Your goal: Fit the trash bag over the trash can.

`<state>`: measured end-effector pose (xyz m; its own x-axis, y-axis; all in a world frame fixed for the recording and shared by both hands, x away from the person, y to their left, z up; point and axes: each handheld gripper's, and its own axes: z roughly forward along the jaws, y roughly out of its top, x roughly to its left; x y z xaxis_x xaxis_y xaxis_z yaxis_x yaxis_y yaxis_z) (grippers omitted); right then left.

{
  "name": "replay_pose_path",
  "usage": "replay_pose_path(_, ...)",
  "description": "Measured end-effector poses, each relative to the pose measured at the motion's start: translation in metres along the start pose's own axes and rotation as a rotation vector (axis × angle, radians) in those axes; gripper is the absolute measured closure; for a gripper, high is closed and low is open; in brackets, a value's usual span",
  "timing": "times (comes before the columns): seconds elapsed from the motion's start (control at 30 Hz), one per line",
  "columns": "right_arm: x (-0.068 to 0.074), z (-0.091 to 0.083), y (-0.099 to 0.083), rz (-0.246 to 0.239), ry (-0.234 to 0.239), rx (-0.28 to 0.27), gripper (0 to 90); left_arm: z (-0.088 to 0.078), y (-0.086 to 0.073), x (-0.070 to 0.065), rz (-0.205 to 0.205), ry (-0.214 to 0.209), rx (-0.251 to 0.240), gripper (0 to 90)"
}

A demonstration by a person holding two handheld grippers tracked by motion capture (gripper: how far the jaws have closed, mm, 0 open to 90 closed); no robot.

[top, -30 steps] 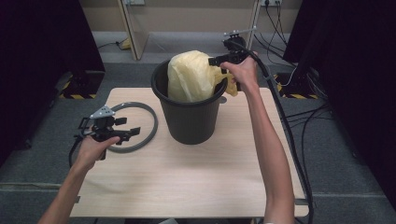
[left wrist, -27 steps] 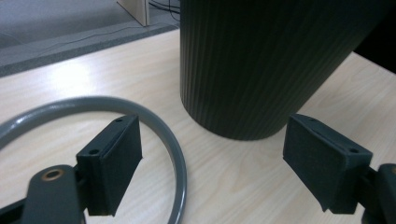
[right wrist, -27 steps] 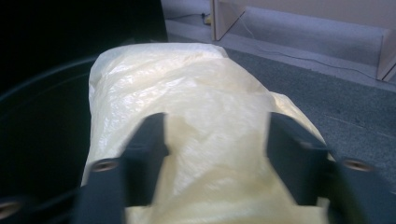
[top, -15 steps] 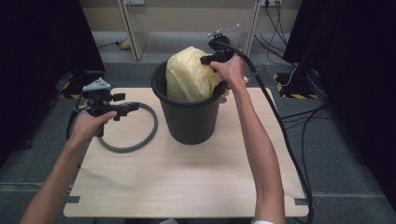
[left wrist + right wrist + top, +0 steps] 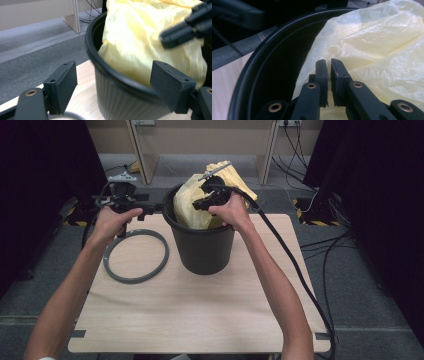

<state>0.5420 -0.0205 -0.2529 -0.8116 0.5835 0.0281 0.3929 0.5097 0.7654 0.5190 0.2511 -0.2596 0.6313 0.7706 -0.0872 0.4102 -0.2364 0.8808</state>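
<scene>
Yellow bag (image 5: 192,202) bunched in black bucket (image 5: 202,250), table centre | right gripper (image 5: 327,65) clamped on its film | left gripper (image 5: 112,82) spread at 9 o'clock rim | grey ring (image 5: 135,255) unfitted; bag likely unlined

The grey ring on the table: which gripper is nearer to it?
Left. The left gripper hangs just above the ring's far edge; the right gripper is over the bucket, pinching the yellow bag.

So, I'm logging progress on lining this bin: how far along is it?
Done: the yellow bag sits in the black bucket. In hand: the right gripper pinches the bag; the left gripper, open, nears the rim. Left: the bag isn't spread, and the grey ring lies on the table.
</scene>
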Motion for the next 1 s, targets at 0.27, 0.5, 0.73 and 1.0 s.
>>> replay_pose_path(0.27,0.004,0.000,-0.001,-0.019,0.001,-0.004,83.4,0.026,0.025,-0.015,0.009,-0.033,0.014,24.8)
replay_pose_path(0.5,0.011,0.001,-0.002,-0.036,0.017,-0.012,83.3,0.047,0.044,-0.022,-0.004,-0.044,0.045,28.8)
replay_pose_path(0.73,0.017,0.003,-0.002,-0.049,0.039,-0.026,83.3,0.075,0.051,-0.024,0.011,-0.071,0.100,43.3)
replay_pose_path(1.0,0.015,-0.009,-0.001,-0.042,0.008,-0.037,66.2,0.089,0.047,-0.029,0.146,-0.060,0.169,88.0)
